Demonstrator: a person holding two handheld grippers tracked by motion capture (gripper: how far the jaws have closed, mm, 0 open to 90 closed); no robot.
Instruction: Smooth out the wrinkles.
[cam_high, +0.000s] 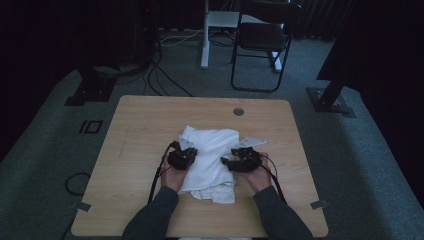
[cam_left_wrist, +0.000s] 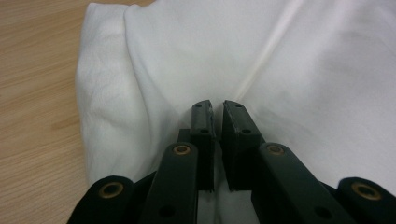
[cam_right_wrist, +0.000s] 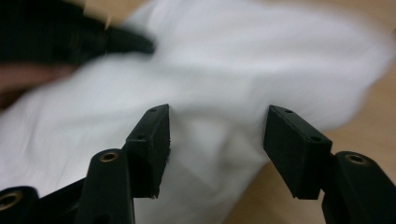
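The crumpled white cloth (cam_high: 210, 160) lies mid-table on the light wooden table (cam_high: 135, 130), its long axis running away from the person, between both tools. The left gripper (cam_left_wrist: 215, 112) is nearly closed, pinching a cloth fold at its left edge. The right gripper (cam_right_wrist: 215, 135) gapes over the right edge, gripping nothing. No containers present.

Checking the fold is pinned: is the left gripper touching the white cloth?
Touching. In the left gripper view, the left gripper has its fingers nearly shut, tips down on the white cloth, creases running to them.
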